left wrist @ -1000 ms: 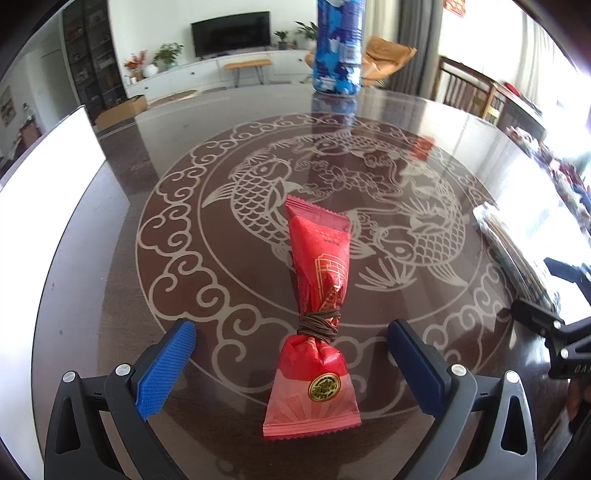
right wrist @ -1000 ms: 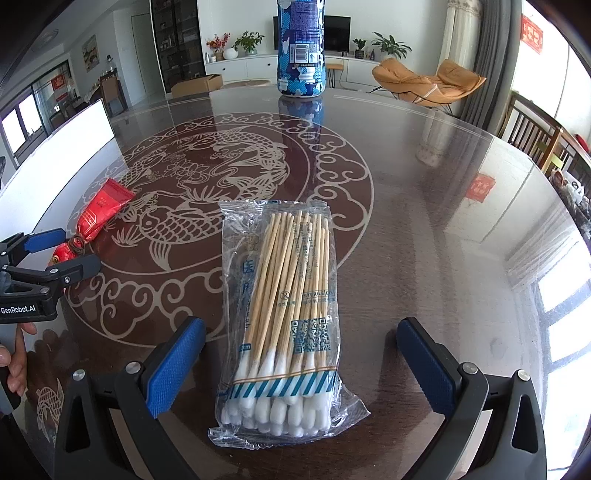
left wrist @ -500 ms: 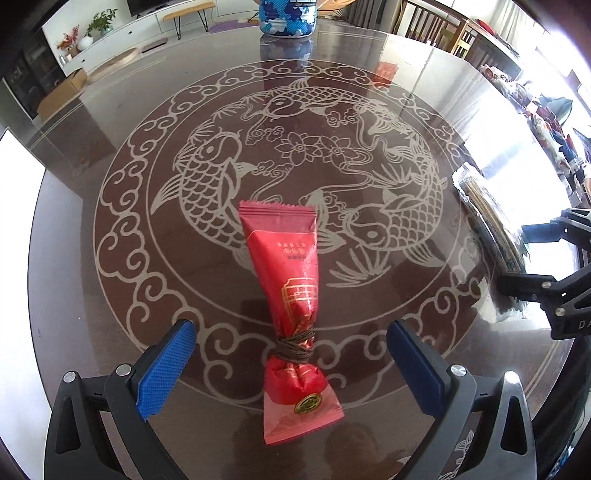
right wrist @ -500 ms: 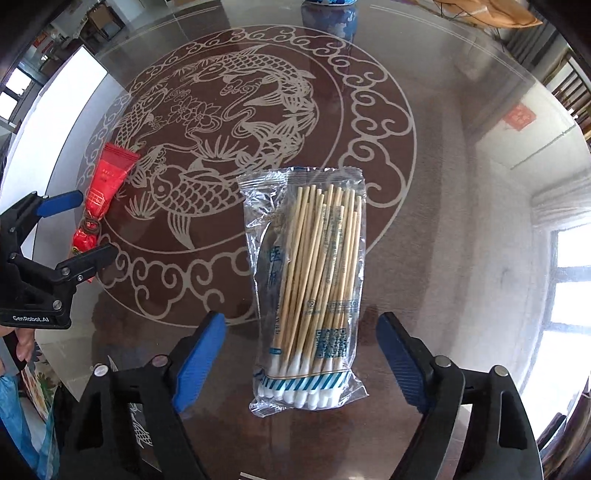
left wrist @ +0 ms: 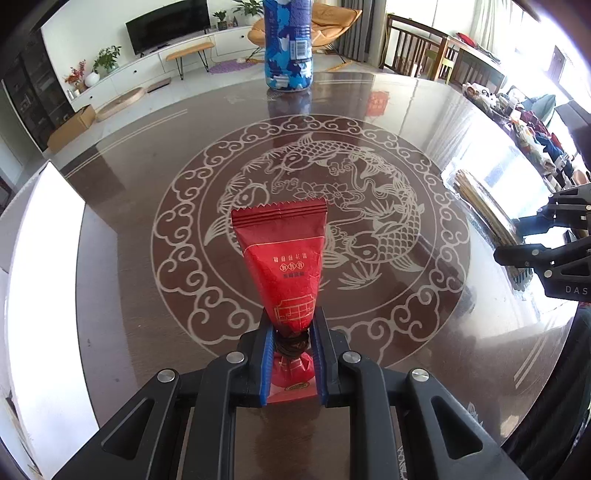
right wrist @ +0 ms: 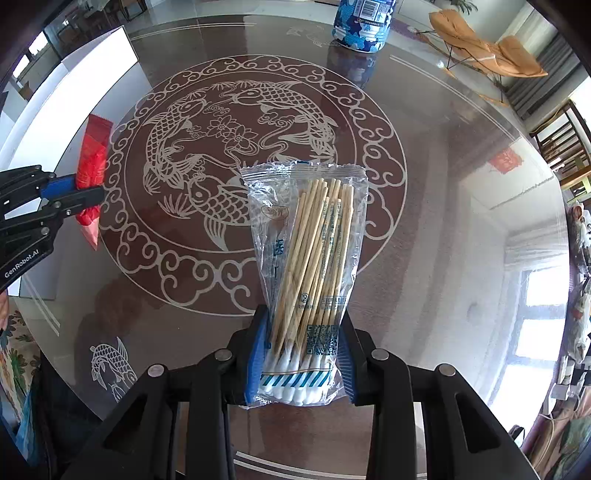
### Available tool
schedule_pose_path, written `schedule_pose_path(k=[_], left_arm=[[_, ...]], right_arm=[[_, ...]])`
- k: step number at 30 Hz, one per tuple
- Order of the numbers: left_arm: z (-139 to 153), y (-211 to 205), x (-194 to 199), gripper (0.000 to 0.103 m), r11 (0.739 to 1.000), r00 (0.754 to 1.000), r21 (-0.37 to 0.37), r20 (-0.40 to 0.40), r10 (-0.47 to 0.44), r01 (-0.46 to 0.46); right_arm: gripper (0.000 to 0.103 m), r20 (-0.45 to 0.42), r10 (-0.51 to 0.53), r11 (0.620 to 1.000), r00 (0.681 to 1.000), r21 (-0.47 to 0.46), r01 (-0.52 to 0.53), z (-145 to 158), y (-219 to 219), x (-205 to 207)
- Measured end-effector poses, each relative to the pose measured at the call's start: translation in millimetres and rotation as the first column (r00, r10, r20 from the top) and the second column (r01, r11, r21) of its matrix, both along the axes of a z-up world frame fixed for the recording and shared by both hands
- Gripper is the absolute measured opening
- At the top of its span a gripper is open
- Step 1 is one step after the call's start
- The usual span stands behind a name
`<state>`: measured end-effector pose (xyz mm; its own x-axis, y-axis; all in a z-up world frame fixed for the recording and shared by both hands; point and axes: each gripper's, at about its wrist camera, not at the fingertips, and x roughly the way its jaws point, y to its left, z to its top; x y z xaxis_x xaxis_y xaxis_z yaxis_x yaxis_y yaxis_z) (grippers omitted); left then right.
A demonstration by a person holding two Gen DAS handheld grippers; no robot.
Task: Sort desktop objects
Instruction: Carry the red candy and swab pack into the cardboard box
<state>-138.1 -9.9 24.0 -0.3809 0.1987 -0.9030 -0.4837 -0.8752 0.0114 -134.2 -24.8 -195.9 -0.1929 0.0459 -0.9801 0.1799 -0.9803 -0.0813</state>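
Note:
My left gripper (left wrist: 290, 334) is shut on a red snack packet (left wrist: 286, 258) at its tied neck and holds it tilted up above the round table (left wrist: 129, 280). My right gripper (right wrist: 303, 332) is shut on a clear bag of cotton swabs (right wrist: 312, 254) near its white-tipped end and holds it above the table. In the right wrist view the left gripper (right wrist: 79, 192) with the red packet (right wrist: 92, 162) shows at the far left. In the left wrist view the right gripper (left wrist: 532, 240) shows at the right edge with the swab bag (left wrist: 480, 199).
A blue and white patterned bottle (left wrist: 289, 44) stands at the table's far edge; it also shows in the right wrist view (right wrist: 364, 24). A white flat board (left wrist: 44, 266) lies along the left side of the table. The tabletop carries a fish pattern (right wrist: 236, 147).
Both grippers have closed: the left on the red packet, the right on the swab bag. Both items have been lifted off the table and tilted up.

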Motion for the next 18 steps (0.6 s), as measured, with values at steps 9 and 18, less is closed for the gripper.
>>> schedule_pose_path(k=[9,18], left_arm=[[49,-75,28,0.018,0.993,0.993,0.108,-0.102,0.063,-0.051],[119,-219,28,0.018,0.959,0.950,0.138,-0.163,0.267,-0.246]], right_arm=[[0.035,-0.055,0.066,0.996,0.996,-0.049,-0.069,31,-46,-11],[0.035,-0.149,0.268,0.944,0.952,-0.158,-0.290,88,-204,-53]])
